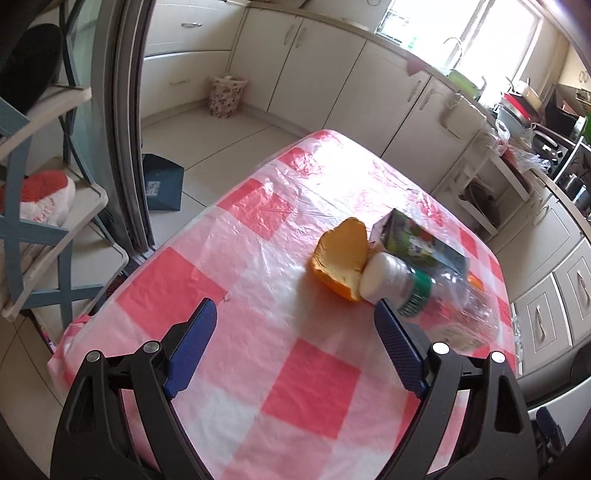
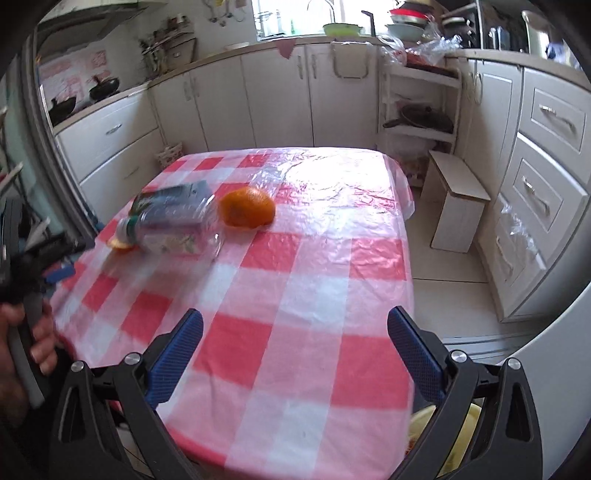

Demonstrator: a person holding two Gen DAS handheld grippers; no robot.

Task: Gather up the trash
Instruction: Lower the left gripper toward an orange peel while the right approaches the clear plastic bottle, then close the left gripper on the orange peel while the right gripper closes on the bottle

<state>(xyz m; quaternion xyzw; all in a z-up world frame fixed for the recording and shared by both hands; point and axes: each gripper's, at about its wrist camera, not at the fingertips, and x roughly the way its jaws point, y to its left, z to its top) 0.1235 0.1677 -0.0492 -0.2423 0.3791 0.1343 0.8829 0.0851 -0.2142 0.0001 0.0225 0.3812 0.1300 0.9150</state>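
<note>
Both grippers, left (image 1: 295,325) and right (image 2: 295,332), are held with jaws released and empty, since the bottle (image 1: 428,295), peel (image 1: 341,254) and carton (image 1: 417,240) lie ahead on the tabletop (image 1: 303,387), ungrasped.

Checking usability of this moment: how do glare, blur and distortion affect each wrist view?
Left wrist: window blown out, glare on the tablecloth, bottle fairly sharp. Right wrist: motion blur smears the bottle and carton; sheen on the far cloth. Both views bend straight edges at the rim.
</note>
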